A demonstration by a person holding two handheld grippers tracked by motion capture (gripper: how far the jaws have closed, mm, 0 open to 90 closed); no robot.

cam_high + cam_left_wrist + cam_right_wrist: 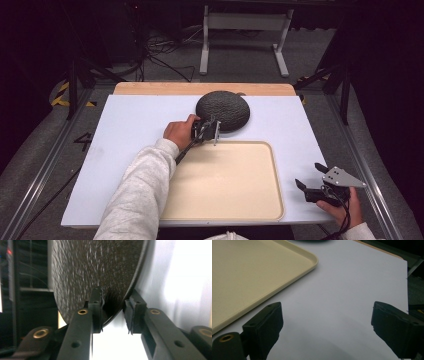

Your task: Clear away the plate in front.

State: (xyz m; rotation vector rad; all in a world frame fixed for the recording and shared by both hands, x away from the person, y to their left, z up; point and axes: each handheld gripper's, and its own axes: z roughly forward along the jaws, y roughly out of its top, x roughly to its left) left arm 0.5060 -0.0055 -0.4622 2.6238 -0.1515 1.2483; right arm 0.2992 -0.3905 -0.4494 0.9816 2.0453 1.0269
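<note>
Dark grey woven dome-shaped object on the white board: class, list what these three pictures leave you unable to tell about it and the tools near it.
- Dark grey woven dome: its underside is hidden against the white board in the high view.
- Left tool: whether its jaws already pinch the dome's rim is blurred in the left gripper view.
- Dome's far part: cut off by the top edge of the left gripper view.
- Right tool: its pad faces are too small in the high view.
</note>
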